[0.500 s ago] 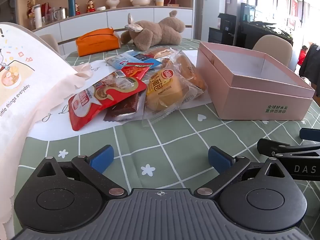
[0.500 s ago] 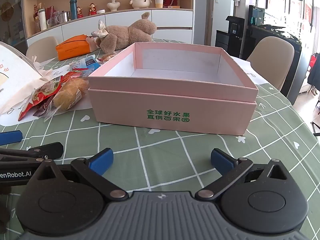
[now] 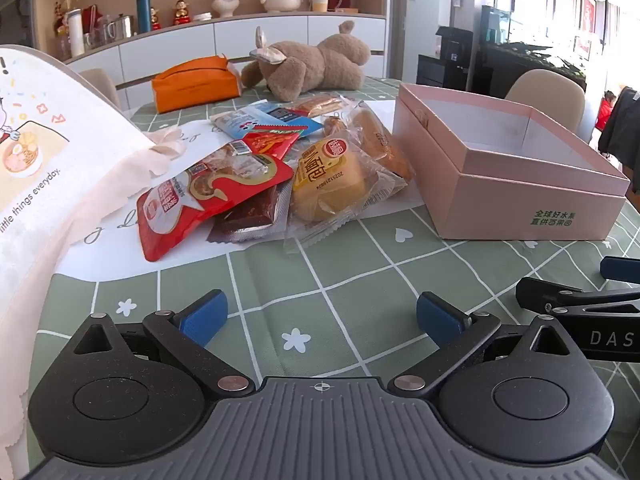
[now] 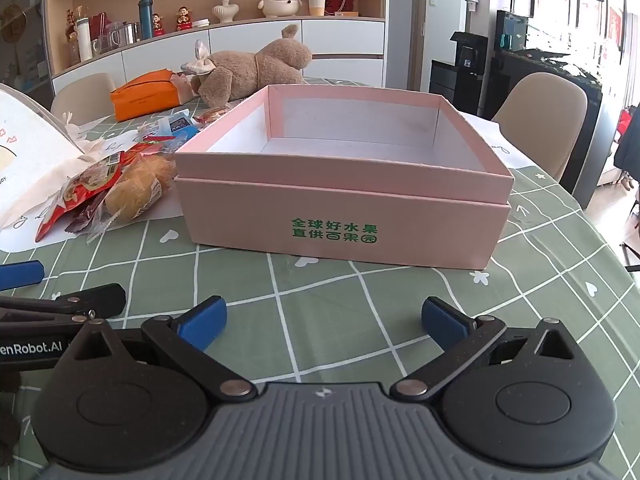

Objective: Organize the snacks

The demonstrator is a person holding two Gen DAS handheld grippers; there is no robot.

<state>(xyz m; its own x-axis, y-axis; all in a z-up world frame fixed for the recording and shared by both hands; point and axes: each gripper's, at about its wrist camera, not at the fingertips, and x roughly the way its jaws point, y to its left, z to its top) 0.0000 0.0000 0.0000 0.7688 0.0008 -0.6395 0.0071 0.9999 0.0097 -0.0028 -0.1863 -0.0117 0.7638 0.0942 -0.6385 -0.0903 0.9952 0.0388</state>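
Note:
A pile of snack packets lies on white paper on the green checked tablecloth: a red pouch [image 3: 208,196], a yellow bread packet [image 3: 328,180], a dark bar [image 3: 248,216] and blue packets [image 3: 256,120]. An open, empty pink box [image 3: 504,184] stands to their right; it fills the right wrist view [image 4: 340,196]. My left gripper [image 3: 322,314] is open and empty, low over the cloth in front of the pile. My right gripper [image 4: 322,314] is open and empty in front of the box. The pile also shows in the right wrist view [image 4: 120,184].
A white printed bag [image 3: 36,168] drapes at the left. An orange tissue case [image 3: 196,84] and a plush bear [image 3: 312,64] lie behind the snacks. Chairs [image 4: 548,120] stand around the table. The right gripper's finger [image 3: 580,300] lies beside my left one.

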